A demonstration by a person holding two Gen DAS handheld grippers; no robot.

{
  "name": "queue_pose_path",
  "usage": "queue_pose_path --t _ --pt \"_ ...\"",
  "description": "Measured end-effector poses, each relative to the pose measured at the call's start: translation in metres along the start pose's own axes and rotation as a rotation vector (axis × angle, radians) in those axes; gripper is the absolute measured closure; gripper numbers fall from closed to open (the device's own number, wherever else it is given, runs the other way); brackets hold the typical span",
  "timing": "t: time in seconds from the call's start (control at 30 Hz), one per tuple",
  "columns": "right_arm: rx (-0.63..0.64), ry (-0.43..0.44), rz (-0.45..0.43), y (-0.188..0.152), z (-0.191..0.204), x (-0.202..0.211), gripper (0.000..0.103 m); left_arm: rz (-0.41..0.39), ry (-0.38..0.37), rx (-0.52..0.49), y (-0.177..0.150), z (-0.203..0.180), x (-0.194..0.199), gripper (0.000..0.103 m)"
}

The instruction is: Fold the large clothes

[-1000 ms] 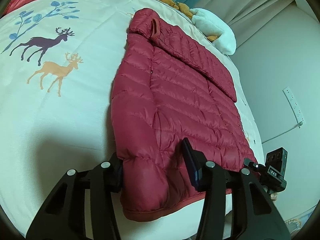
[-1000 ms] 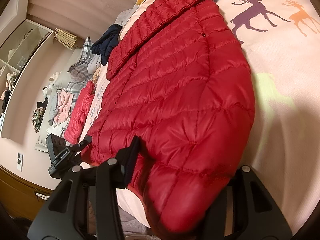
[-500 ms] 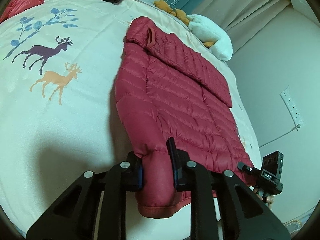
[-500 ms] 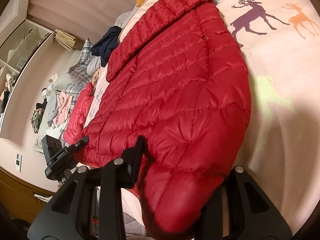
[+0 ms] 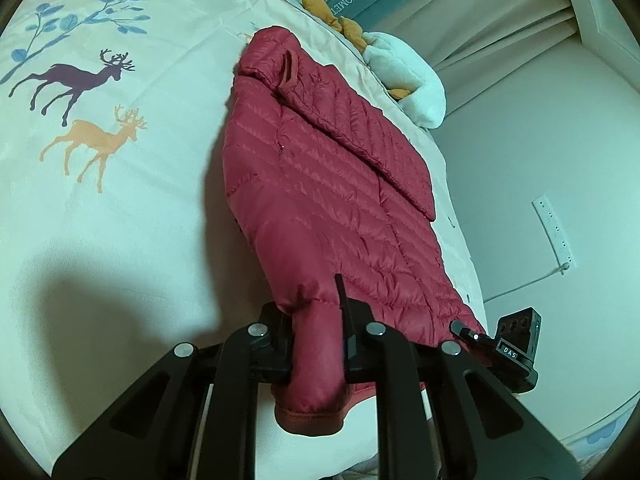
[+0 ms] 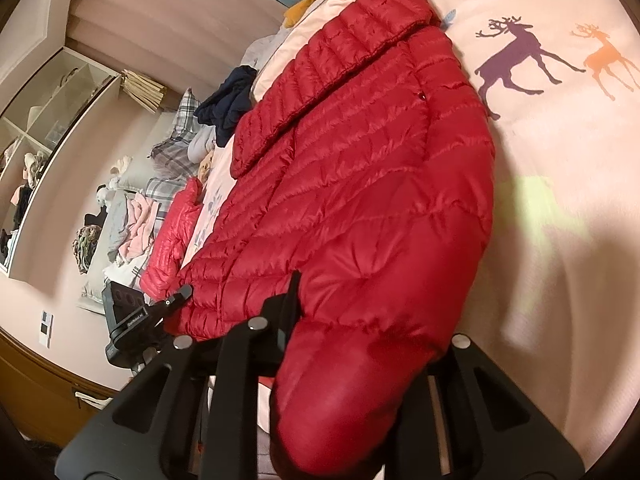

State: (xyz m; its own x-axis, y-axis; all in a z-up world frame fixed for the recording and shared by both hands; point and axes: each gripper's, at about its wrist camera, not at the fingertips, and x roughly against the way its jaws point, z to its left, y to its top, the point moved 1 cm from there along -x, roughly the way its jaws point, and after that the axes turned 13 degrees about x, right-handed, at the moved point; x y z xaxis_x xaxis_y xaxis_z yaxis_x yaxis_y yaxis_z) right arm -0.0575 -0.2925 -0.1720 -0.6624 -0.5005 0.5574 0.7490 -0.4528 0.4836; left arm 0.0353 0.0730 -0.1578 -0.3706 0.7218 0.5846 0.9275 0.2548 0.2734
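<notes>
Bedroom, bed (image 5: 120,240) under a pale cover printed with deer and a blue branch. Red quilted down jacket (image 5: 328,200) spread flat along the bed's near edge, collar toward the far end. Dark clothes heaped beyond it, a white and orange plush toy (image 5: 400,76) by the headboard. Left tool (image 5: 316,344) clamped on one hem corner of the jacket, fabric bunched between the jaws. Right tool (image 6: 360,344) just closing on the other hem corner, thick padding bulging between the jaws and hiding the far one.
</notes>
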Motion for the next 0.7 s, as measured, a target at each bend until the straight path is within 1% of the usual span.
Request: queue_pose_path --t 0.23,0.43,0.57,0.7 --pt "0.014 0.045 -0.061 0.006 0.007 0.013 0.088 -0.005 -0.026 -0.009 0.001 -0.003 0.003 0.088" --pt "0.004 0.048 -0.07 0.008 -0.001 0.024 0.089 0.006 -0.052 -0.036 -0.006 -0.013 0.007 0.088" --pt "-0.022 0.035 -0.056 0.005 -0.012 0.025 0.089 0.035 -0.059 -0.052 -0.013 -0.018 0.005 0.088" --pt "-0.057 0.009 -0.011 -0.001 -0.022 0.015 0.087 0.05 -0.015 -0.048 -0.015 -0.012 -0.003 0.088"
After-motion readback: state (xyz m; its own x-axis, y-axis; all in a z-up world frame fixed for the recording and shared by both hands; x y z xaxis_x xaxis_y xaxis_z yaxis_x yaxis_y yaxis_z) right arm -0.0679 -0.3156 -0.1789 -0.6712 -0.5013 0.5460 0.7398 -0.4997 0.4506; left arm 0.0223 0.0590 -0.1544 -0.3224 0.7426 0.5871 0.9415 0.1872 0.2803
